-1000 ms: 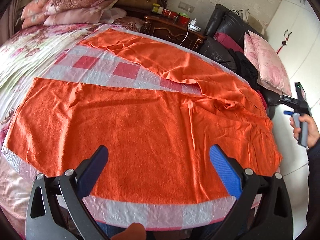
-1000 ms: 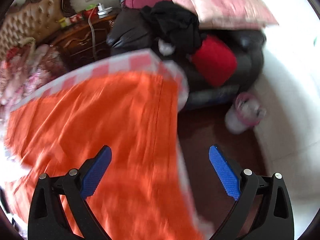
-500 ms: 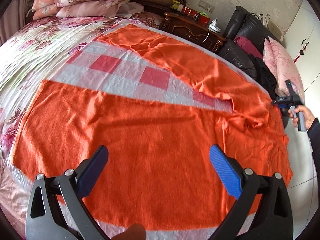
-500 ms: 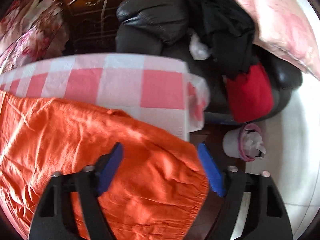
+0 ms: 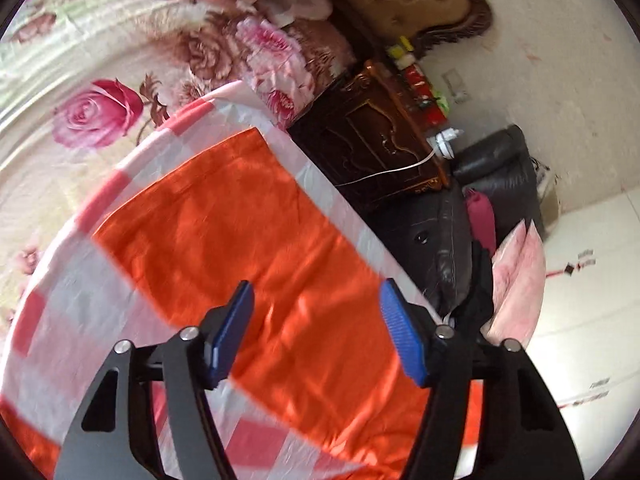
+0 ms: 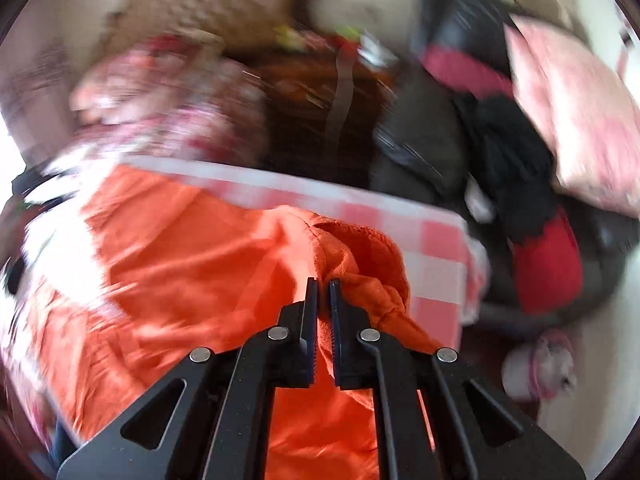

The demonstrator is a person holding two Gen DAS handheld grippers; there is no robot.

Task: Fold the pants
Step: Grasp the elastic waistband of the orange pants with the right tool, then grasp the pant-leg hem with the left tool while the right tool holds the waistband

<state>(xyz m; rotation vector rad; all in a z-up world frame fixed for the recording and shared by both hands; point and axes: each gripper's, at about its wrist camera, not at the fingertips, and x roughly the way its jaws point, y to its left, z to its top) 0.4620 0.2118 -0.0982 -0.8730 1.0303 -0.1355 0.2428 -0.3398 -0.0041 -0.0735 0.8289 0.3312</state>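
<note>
A: Left wrist view?
B: The left claw (image 5: pixel 316 334) has just been closing, its jaws apart over one leg of the orange pants (image 5: pixel 256 240), pinching nothing. The pants lie on a pink-checked sheet (image 5: pixel 72 320) on the bed.
A: Right wrist view?
B: Blurred. The right claw (image 6: pixel 323 292) has just closed, clamped on bunched orange pants (image 6: pixel 352 256) near the sheet's (image 6: pixel 436 248) right corner.
</note>
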